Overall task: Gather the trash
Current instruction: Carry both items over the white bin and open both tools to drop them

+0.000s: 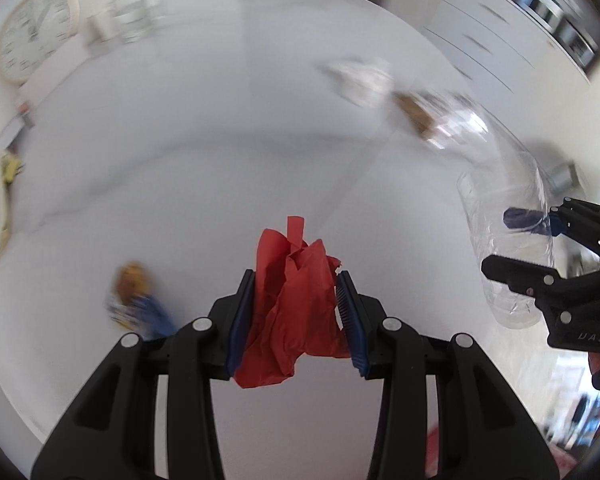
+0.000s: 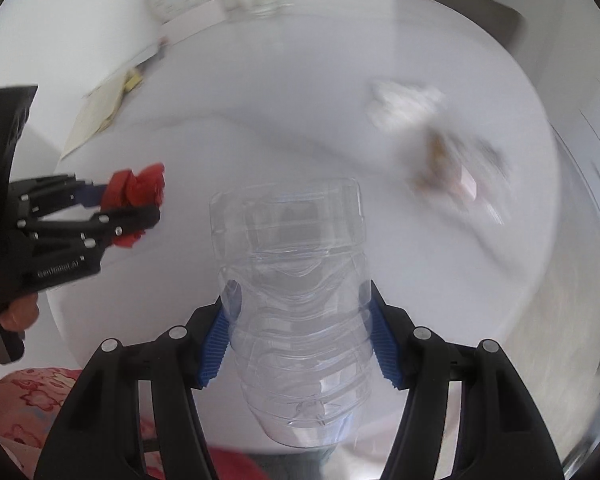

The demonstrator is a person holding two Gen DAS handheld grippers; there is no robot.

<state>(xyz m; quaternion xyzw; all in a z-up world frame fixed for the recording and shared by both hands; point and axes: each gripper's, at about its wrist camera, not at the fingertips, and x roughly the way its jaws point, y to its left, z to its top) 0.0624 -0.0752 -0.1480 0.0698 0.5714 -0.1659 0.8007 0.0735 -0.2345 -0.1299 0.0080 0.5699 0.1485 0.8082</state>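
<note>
Since the bottle point(image 2: 296, 300) is light, thin and slippery, the right tongs point(image 2: 300, 340) squeeze its middle; beside it, the left tongs point(image 1: 296, 320) pinch soft red paper point(image 1: 292, 304).

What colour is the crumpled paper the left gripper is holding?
Red. The paper shows best in the left wrist view, pinched in the left gripper.

1. The crumpled paper point(image 1: 296, 304) is plain red.
2. The bottle point(image 2: 296, 320) is clear and colourless.
3. The table point(image 1: 180, 152) is white.
4. Left of the paper, a wrapper point(image 1: 136, 300) shows blue and orange.
5. The gripper pads point(image 2: 384, 344) are blue, ribbed.
</note>
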